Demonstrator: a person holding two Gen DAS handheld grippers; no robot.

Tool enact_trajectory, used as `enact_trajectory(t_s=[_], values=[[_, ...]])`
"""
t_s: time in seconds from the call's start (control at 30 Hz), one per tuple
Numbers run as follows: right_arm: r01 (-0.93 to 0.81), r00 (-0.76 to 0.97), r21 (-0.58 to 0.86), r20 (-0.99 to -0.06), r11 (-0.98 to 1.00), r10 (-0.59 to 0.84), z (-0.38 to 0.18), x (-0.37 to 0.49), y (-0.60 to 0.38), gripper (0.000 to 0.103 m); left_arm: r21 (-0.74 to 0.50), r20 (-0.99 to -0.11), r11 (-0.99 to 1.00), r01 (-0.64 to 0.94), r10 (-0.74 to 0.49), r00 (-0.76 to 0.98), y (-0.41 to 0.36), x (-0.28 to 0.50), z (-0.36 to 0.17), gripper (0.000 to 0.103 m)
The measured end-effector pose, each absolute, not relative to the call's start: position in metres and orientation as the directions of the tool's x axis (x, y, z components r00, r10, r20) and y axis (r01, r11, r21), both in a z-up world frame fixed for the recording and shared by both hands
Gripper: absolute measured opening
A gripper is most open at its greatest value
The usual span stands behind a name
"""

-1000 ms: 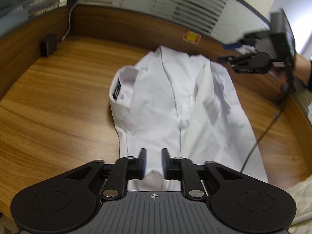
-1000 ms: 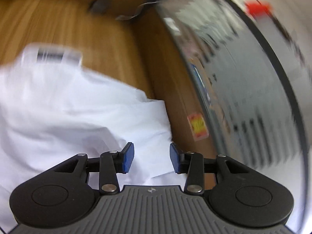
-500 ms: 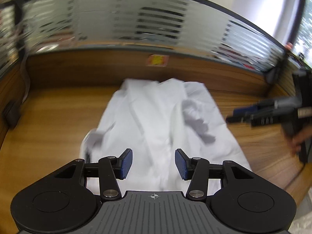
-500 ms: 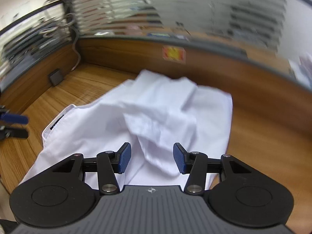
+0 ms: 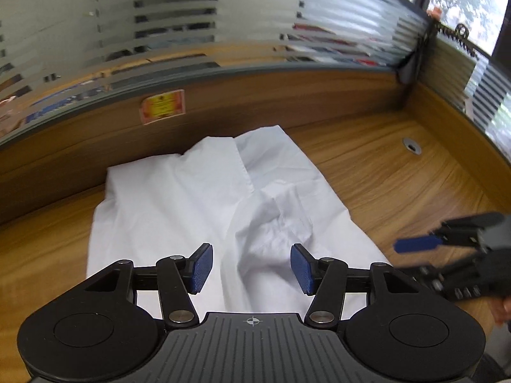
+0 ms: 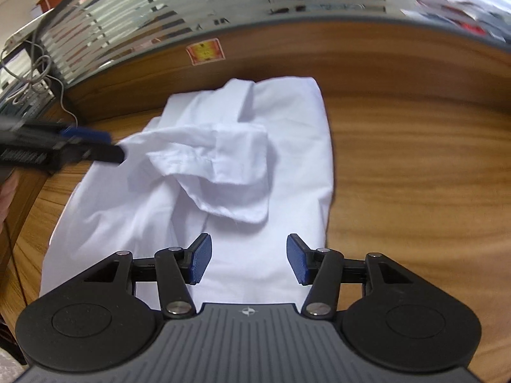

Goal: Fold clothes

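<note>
On the wooden desk [image 5: 383, 172], one white shirt [image 5: 179, 204] (two grippers above).

counter [image 5: 383, 172]: wood-grain top, brown, bounded at the back and side by a low wooden wall with frosted striped glass above.
shirt [image 5: 179, 198]: white, lies flat and partly folded on the counter, its far edge near the back wall; a sleeve is folded over the middle, rumpled.
grommet [image 5: 411, 145]: round grey cable hole set into the counter, well apart from the shirt.
sticker [image 5: 163, 106]: orange-red, on the back wall just above the shirt.
</note>
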State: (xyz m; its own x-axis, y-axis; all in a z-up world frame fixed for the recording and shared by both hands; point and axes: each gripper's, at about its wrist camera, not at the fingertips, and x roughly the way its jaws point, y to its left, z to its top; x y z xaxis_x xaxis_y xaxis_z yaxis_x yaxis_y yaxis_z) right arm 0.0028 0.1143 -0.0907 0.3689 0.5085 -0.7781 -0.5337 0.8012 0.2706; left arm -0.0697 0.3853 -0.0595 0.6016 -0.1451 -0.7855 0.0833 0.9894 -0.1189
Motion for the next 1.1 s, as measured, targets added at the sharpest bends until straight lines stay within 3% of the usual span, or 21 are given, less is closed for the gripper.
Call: enact_trajectory(t_s=[0.13,0.23,0.27,0.3,0.37,0.5,0.57,0.83,1.1], values=[[-0.495,0.372,0.262,-0.798,0.828,0.475,-0.098,-0.004,0.111,0.061,-0.148,-0.801,0.981,0.128,-0.194,0.566,0.388,-0.038,-0.075,0.054],[-0.45,0.368,0.275,-0.81,0.85,0.457,-0.104,-0.009,0.109,0.061,-0.16,-0.817,0.974,0.157,-0.221,0.532,0.387,-0.022,-0.09,0.029],[-0.436,0.365,0.28,-0.814,0.855,0.453,-0.107,-0.011,0.108,0.061,-0.163,-0.819,0.972,0.17,-0.23,0.526,0.386,-0.019,-0.094,0.01],[-0.432,0.359,0.282,-0.818,0.857,0.45,-0.109,-0.012,0.108,0.061,-0.16,-0.811,0.97,0.184,-0.235,0.536,0.386,-0.019,-0.097,0.004],[-0.435,0.35,0.271,-0.827,0.858,0.439,-0.112,-0.015,0.109,0.061,-0.157,-0.771,0.973,0.168,-0.227,0.595,0.388,-0.024,-0.094,0.004],[-0.441,0.353,0.249,-0.835,0.862,0.422,-0.113,-0.016,0.11,0.061,-0.333,-0.623,0.939,0.09,-0.29,0.727,0.415,-0.045,-0.081,0.004],[-0.439,0.352,0.255,-0.834,0.862,0.425,-0.113,-0.012,0.111,0.061,-0.42,-0.595,0.907,0.024,-0.295,0.747,0.434,-0.049,-0.085,0.004],[-0.498,0.364,0.31,-0.773,0.81,0.52,-0.101,0.029,0.136,0.061,-0.551,-0.659,0.791,-0.268,-0.215,0.721,0.498,-0.056,-0.134,0.006],[-0.499,0.338,0.47,-0.669,0.729,0.662,-0.108,0.106,0.178,0.061,-0.561,-0.659,0.776,-0.286,-0.211,0.722,0.516,-0.061,-0.139,0.006]])
